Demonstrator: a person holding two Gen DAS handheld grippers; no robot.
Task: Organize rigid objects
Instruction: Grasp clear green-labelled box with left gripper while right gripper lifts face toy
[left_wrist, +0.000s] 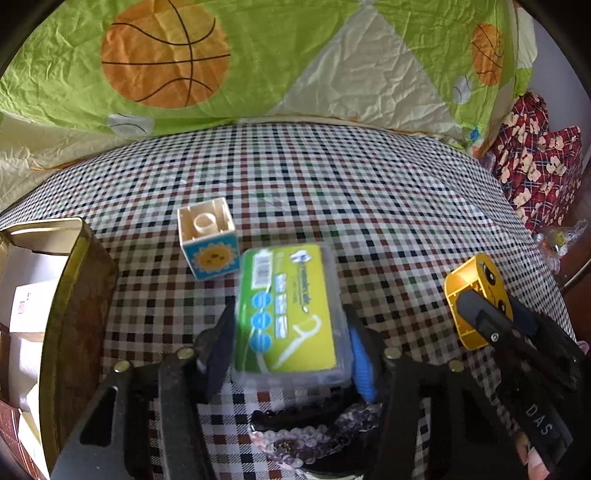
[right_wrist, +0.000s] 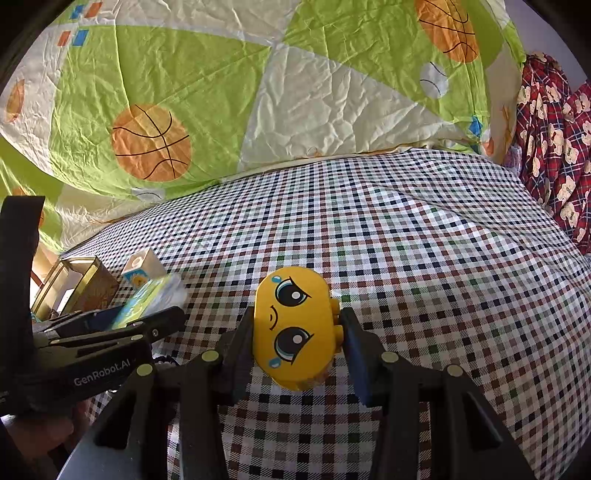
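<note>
Floss box (left_wrist: 290, 310) sat clamped between the left gripper's (left_wrist: 291, 332) fingers; yellow face block (right_wrist: 295, 332) sat pinched between the right gripper's (right_wrist: 295, 343) fingers above the checked bed (right_wrist: 424, 258).

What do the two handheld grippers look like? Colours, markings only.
Both are black plastic with angular cut-out frames and brass-coloured round fasteners. The left gripper has a blue ribbed pad on one finger; its body reads "GenRobot.AI" in the right wrist view. The right gripper shows white "DAS" lettering in the left wrist view. No cables visible.
</note>
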